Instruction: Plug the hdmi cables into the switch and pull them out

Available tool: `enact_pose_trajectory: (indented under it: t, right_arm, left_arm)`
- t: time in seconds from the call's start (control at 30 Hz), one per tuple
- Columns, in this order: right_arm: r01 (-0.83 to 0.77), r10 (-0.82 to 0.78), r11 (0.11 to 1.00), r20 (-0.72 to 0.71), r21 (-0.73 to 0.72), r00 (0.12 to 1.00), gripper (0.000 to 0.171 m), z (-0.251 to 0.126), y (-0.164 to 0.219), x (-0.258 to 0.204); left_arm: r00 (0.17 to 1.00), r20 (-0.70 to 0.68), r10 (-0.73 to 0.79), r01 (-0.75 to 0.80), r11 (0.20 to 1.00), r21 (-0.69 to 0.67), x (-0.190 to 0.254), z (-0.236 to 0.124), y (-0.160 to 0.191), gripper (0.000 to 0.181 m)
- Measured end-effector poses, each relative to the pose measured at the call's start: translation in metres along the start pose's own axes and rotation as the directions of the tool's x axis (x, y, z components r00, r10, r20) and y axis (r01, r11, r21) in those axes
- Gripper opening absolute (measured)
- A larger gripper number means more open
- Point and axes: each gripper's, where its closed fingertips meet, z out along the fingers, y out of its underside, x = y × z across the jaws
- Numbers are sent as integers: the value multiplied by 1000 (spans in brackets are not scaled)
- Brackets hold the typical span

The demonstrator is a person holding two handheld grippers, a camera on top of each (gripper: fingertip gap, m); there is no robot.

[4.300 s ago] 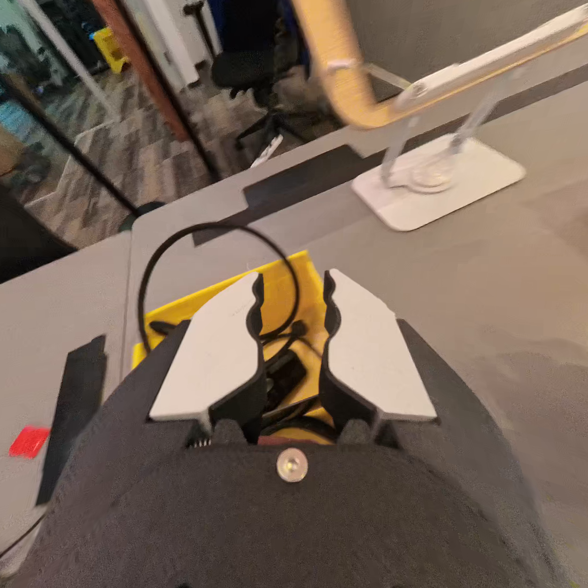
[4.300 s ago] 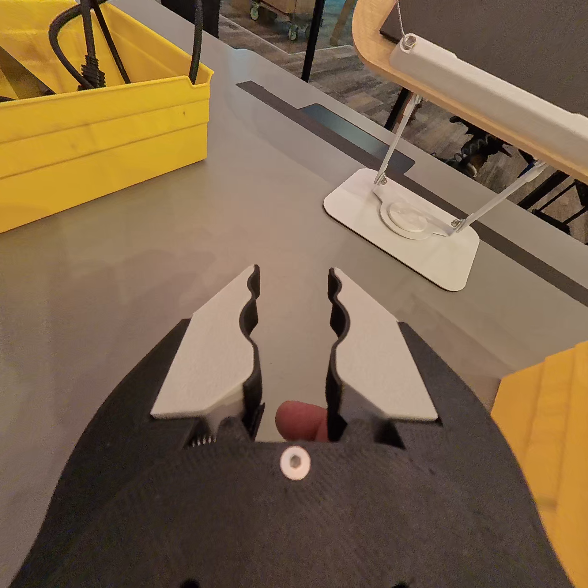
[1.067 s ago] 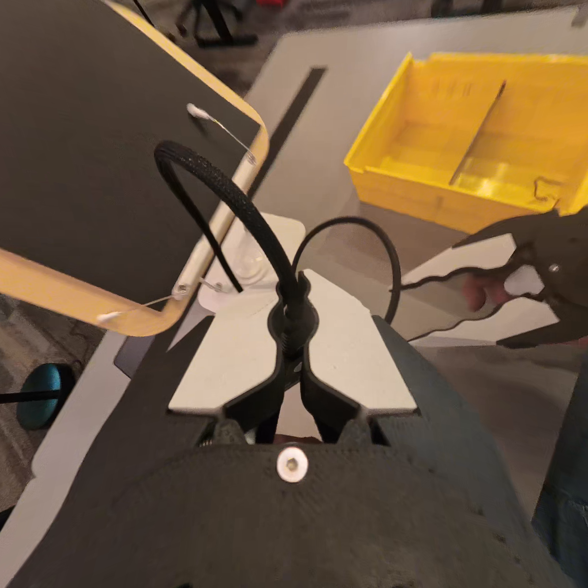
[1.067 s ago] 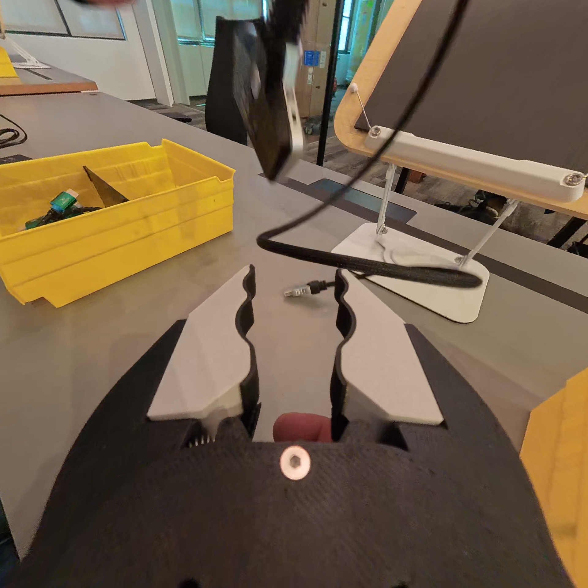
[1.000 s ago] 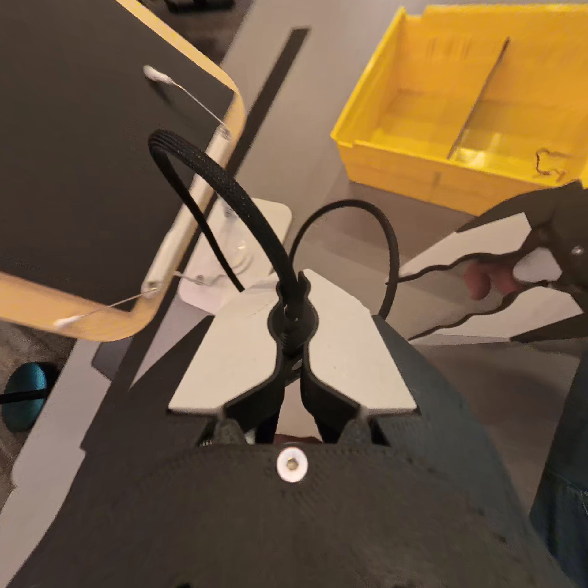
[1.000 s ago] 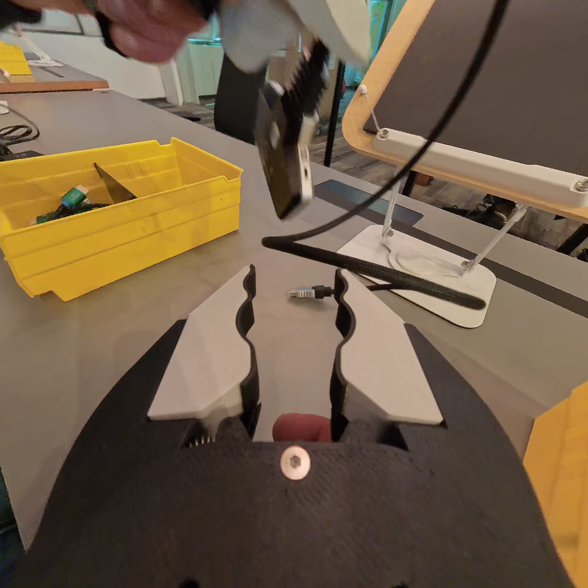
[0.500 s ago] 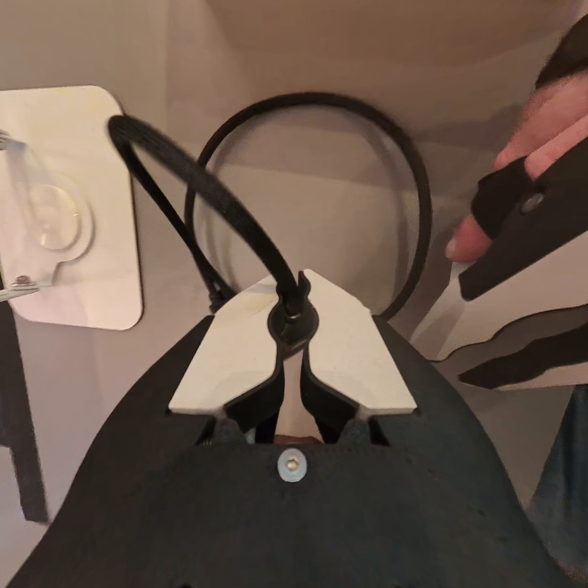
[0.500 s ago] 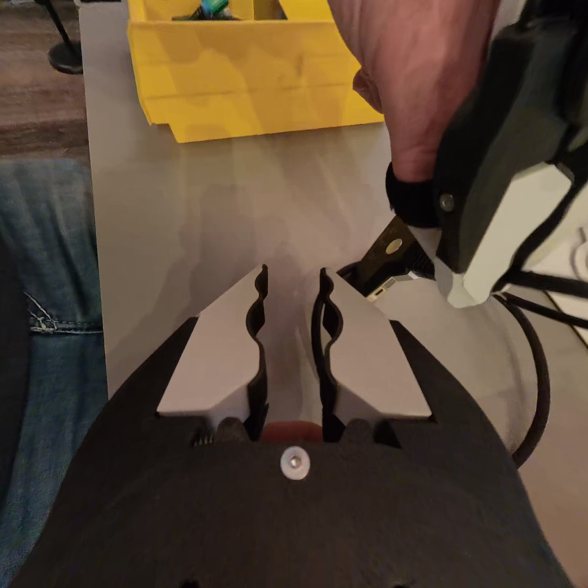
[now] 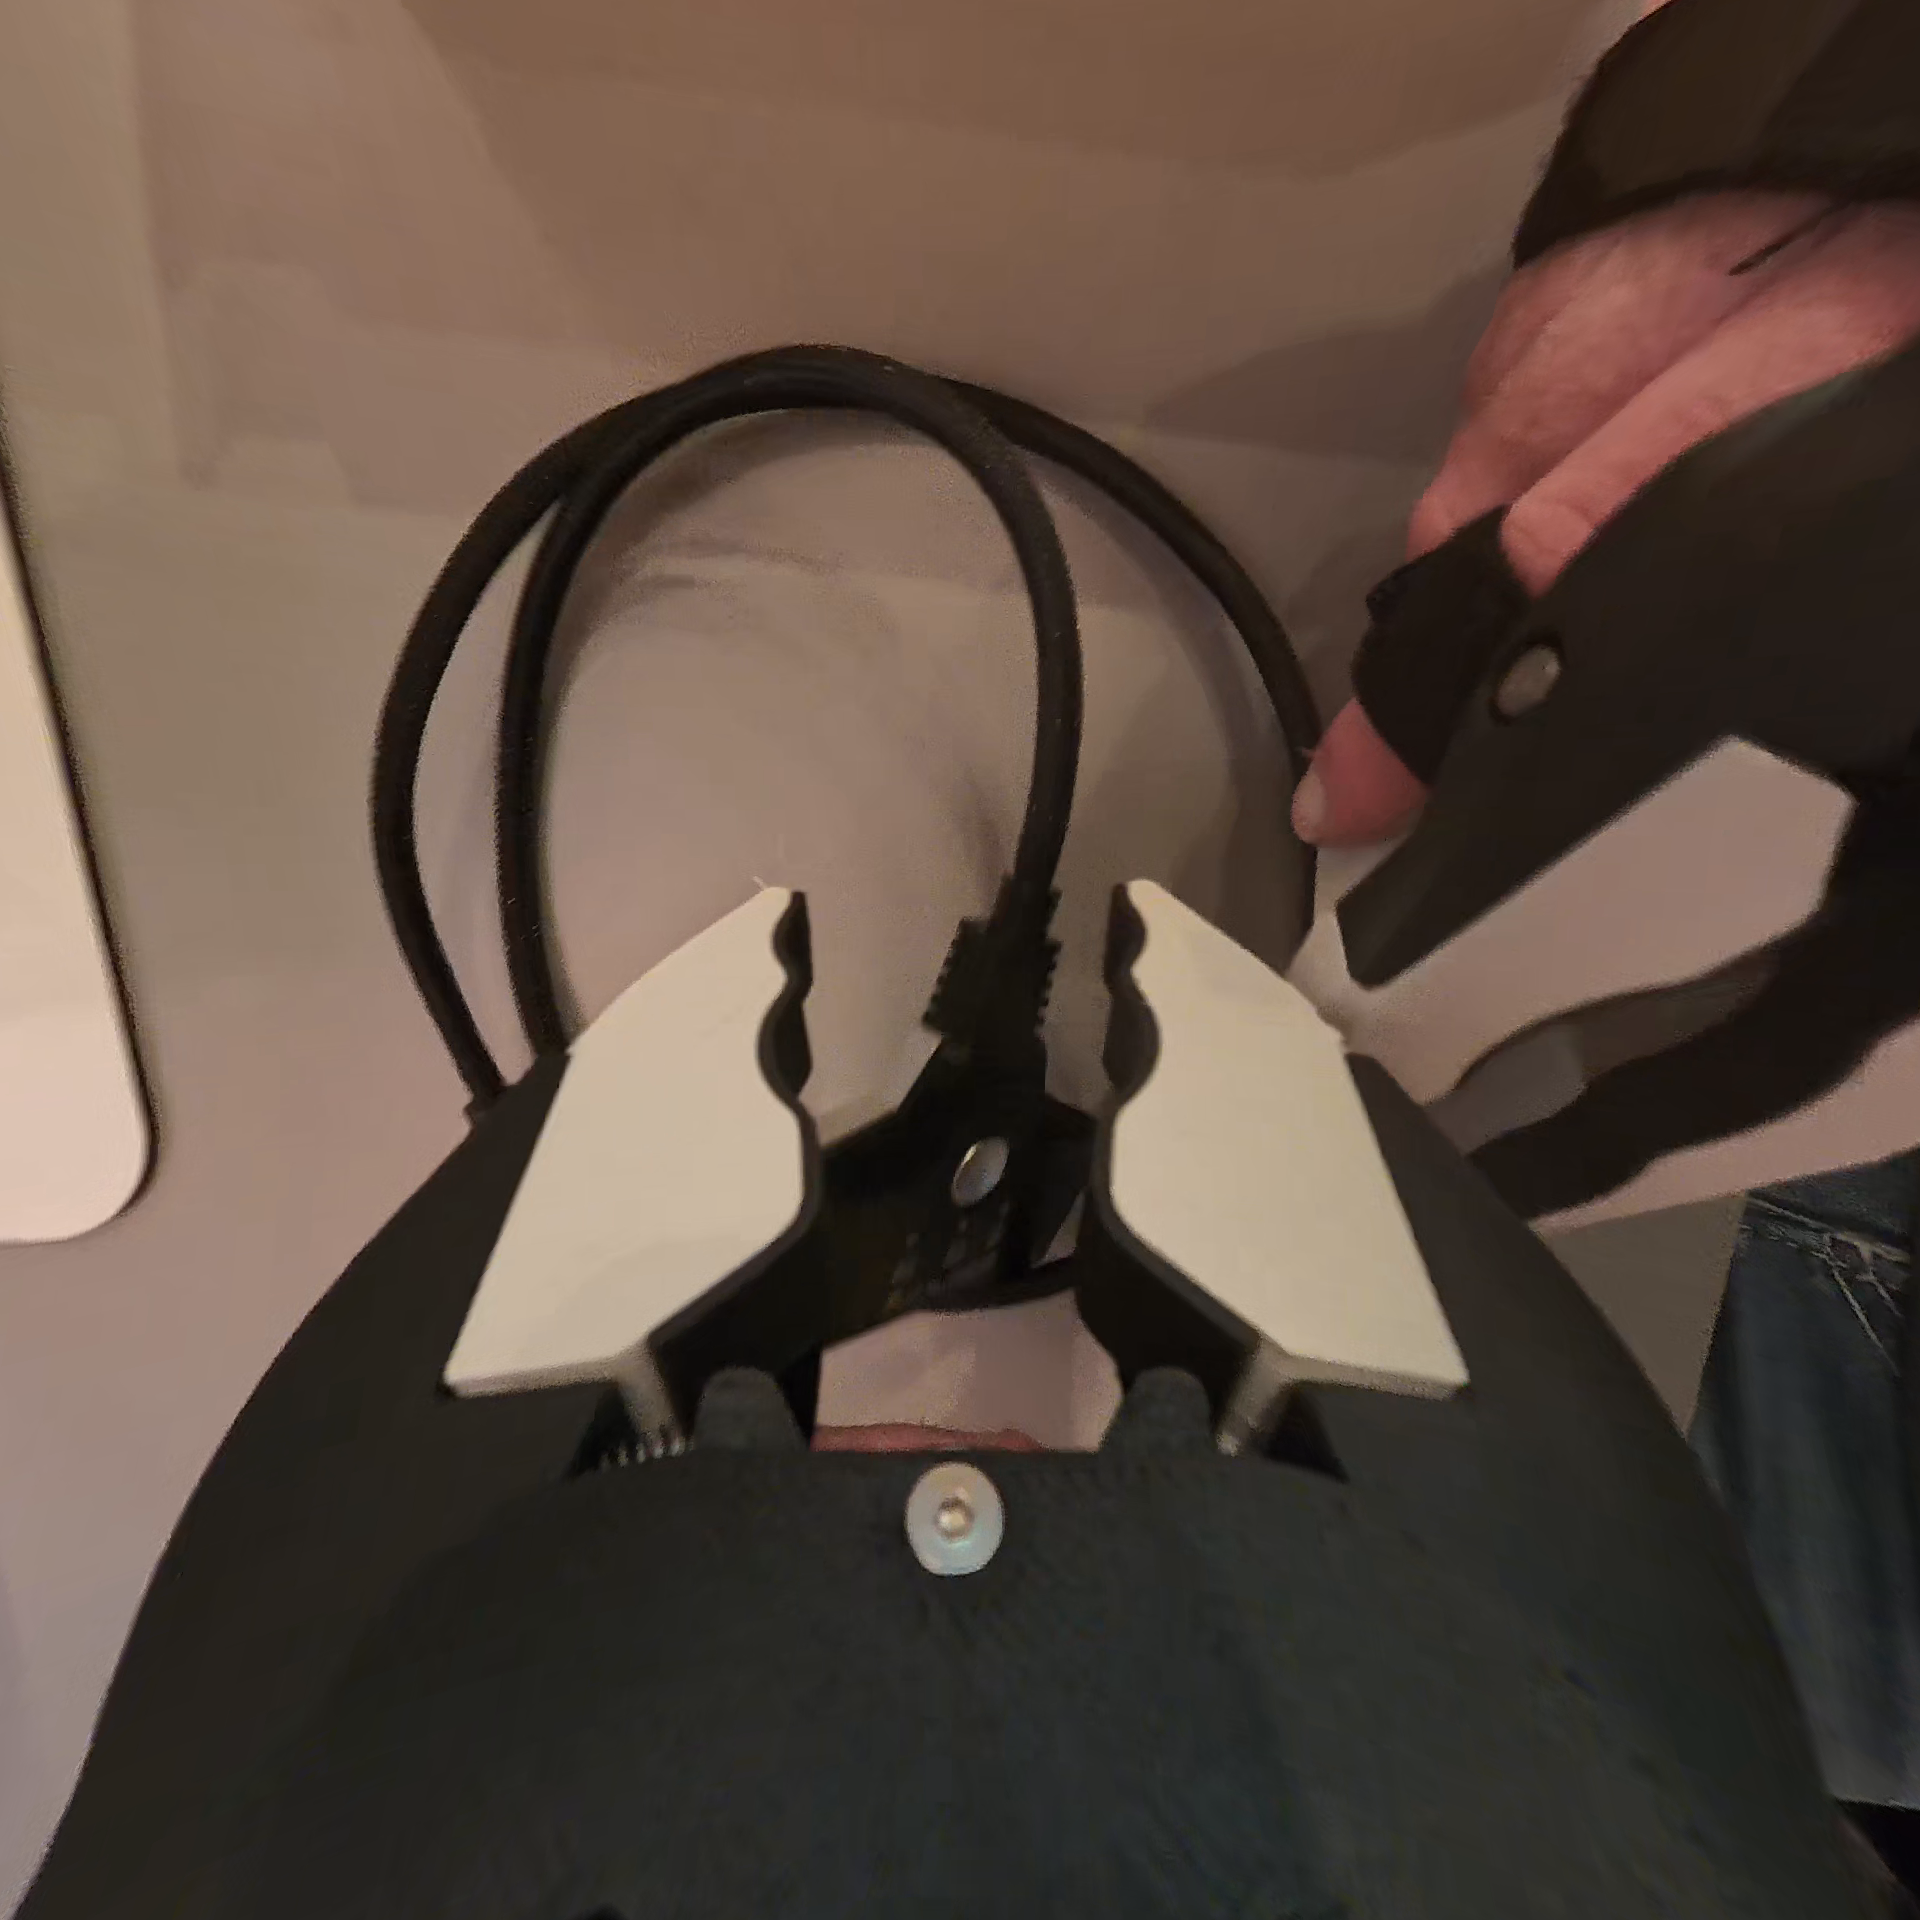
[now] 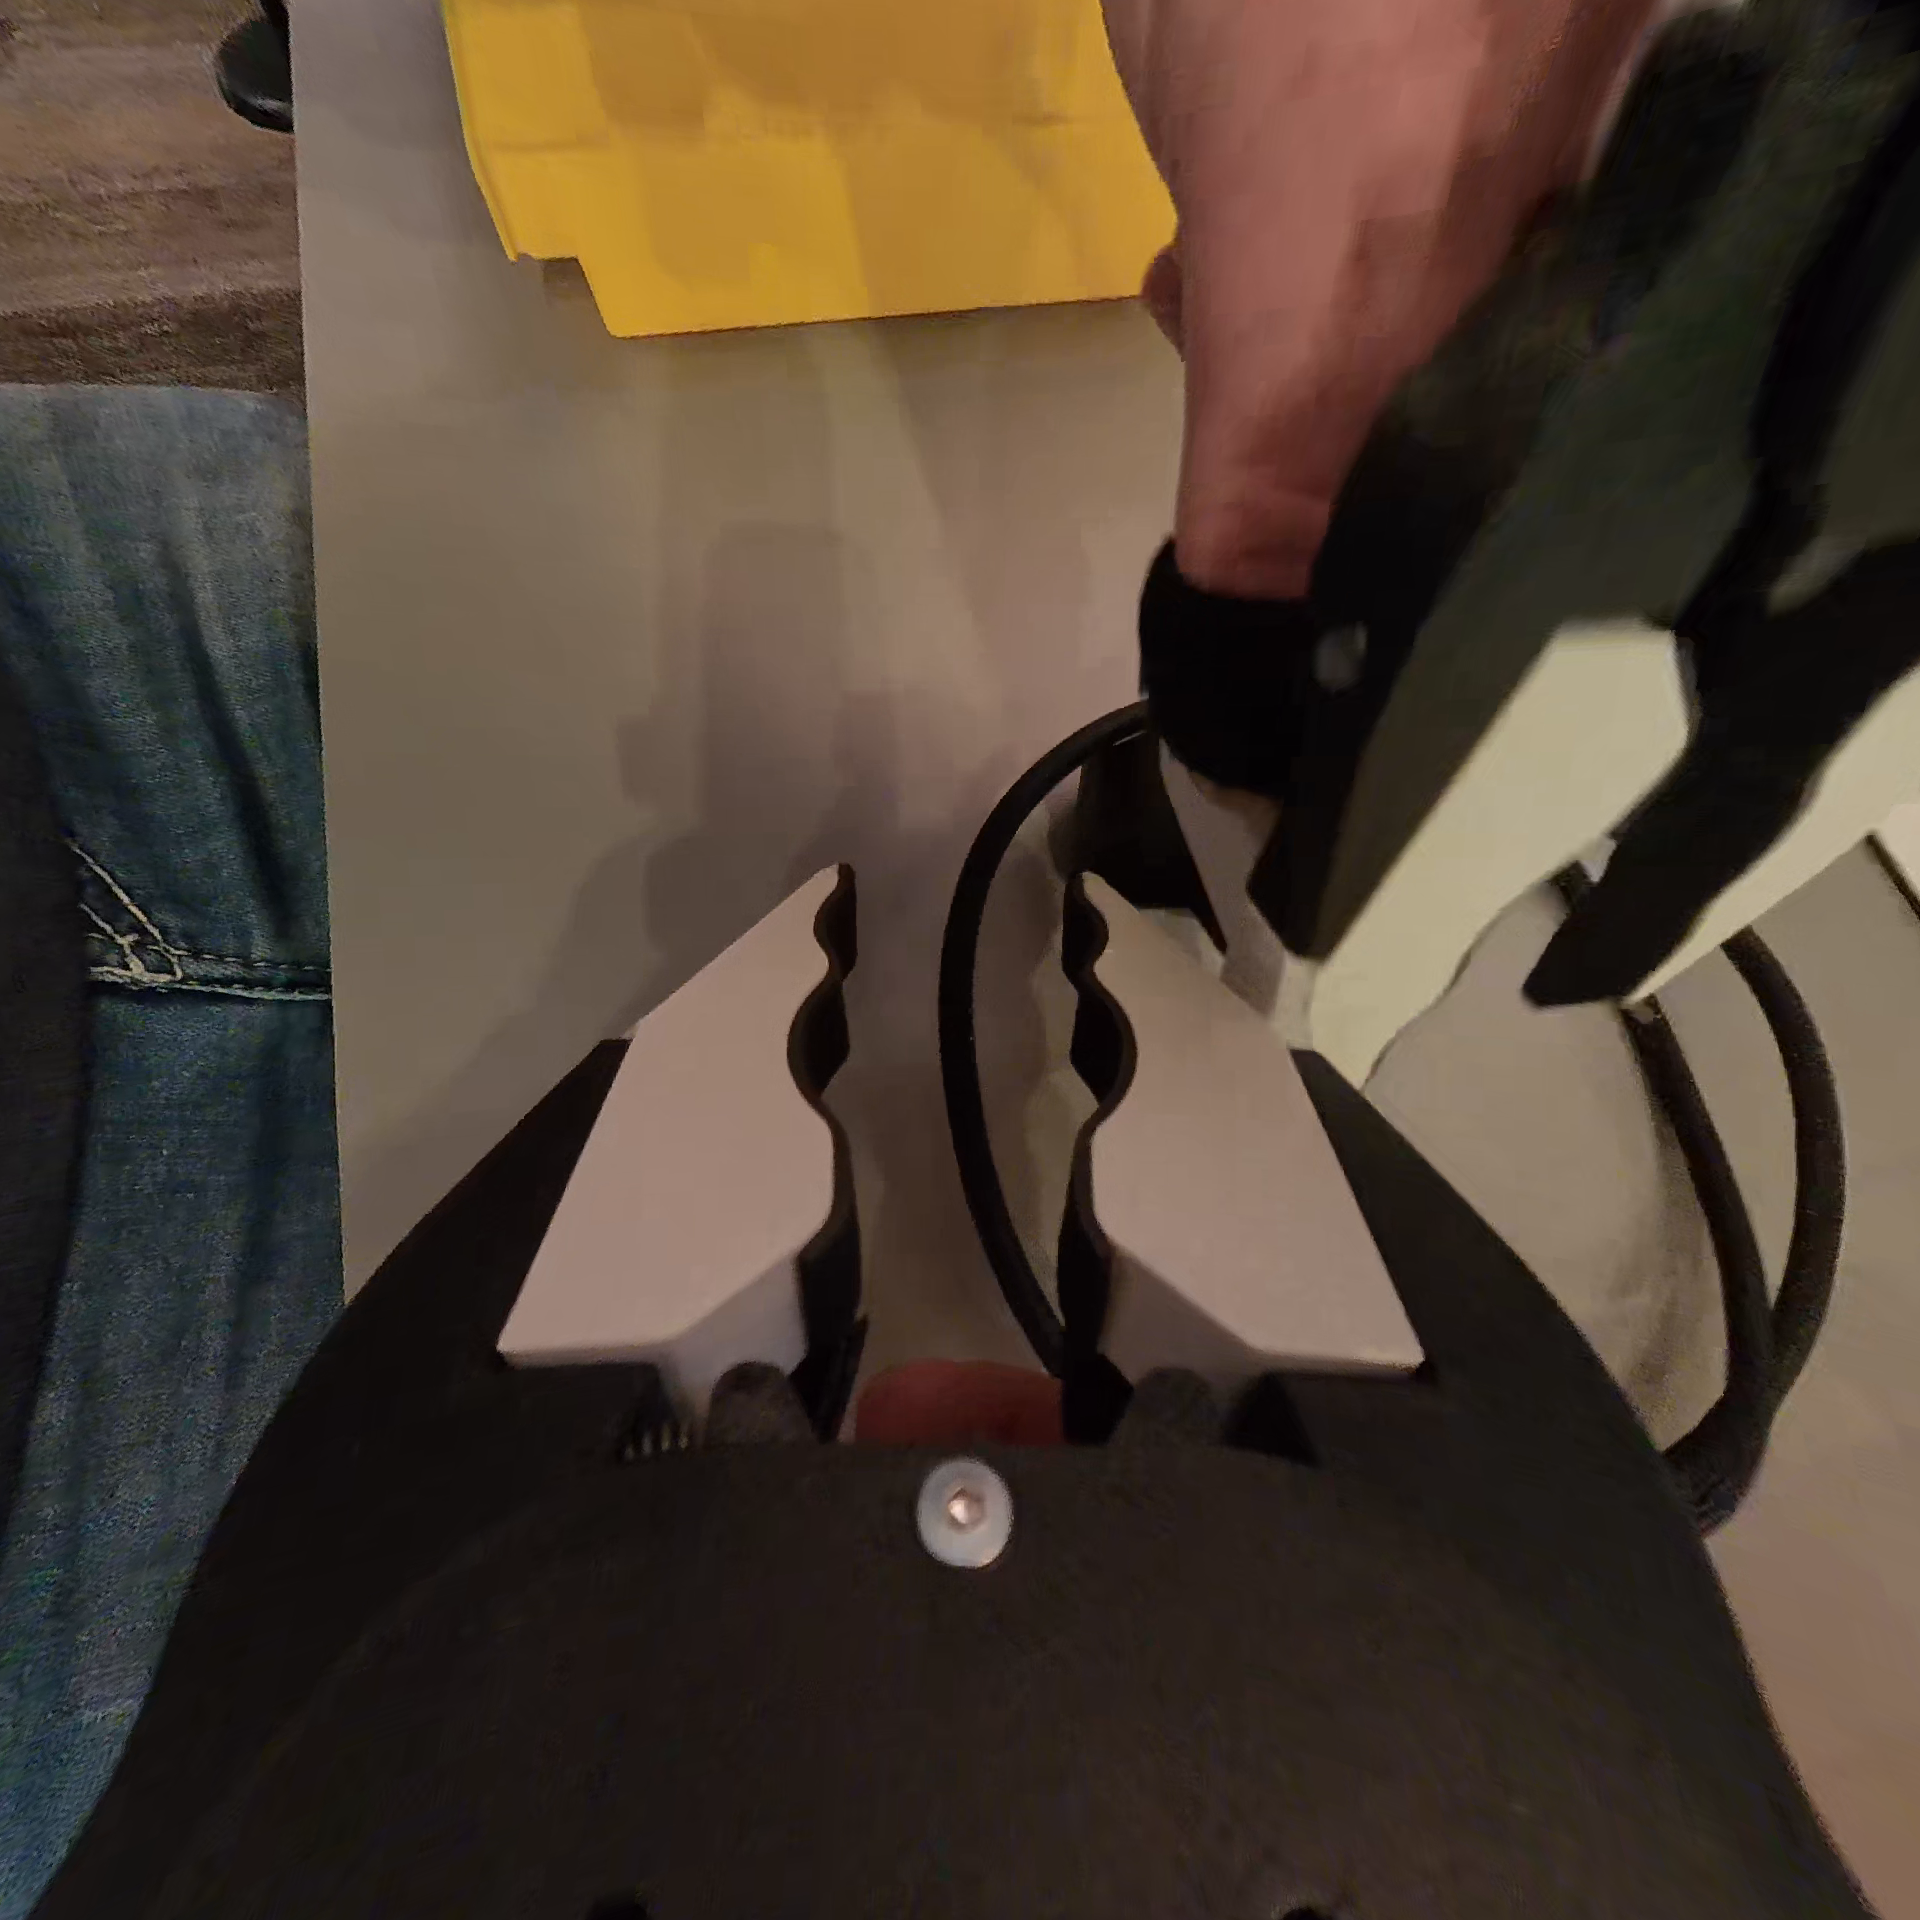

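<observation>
Set-down step: switch (image 9: 966,1174) is laid on counter (image 9: 312,312) between released left claw (image 9: 961,914). Right claw (image 10: 961,935), spread around cable (image 10: 961,1039), is to be clenched next.

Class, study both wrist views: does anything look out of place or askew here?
Yes. The black switch lies crooked between the open fingers of the left gripper, and its cables curl in untidy loops on the table. Nothing looks damaged.

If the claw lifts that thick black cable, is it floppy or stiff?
Probably springy, not limp: the braided cable keeps a smooth round loop instead of kinking. The rest of it would likely trail and swing behind. Its woven sleeve looks rough, so it shouldn't slip much.
</observation>
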Motion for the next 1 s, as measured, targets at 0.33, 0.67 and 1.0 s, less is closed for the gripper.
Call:
enact_pose_trajectory:
  t: [0.33,0.67,1.0]
  right_arm:
    - [-13,15,999,-52,44,999,42,-2,-6,12]
    - [-26,30,998,-65,52,997,41,1,-10,15]
    - [-37,42,998,-78,56,996,41,1,-9,18]
  left_arm:
    - [933,355,-55,9,991,131,-17,-153,71,57]
    - [812,520,-266,298,954,22,11,-214,260,37]
    - [553,550,-626,741,671,19,53,-172,373,48]
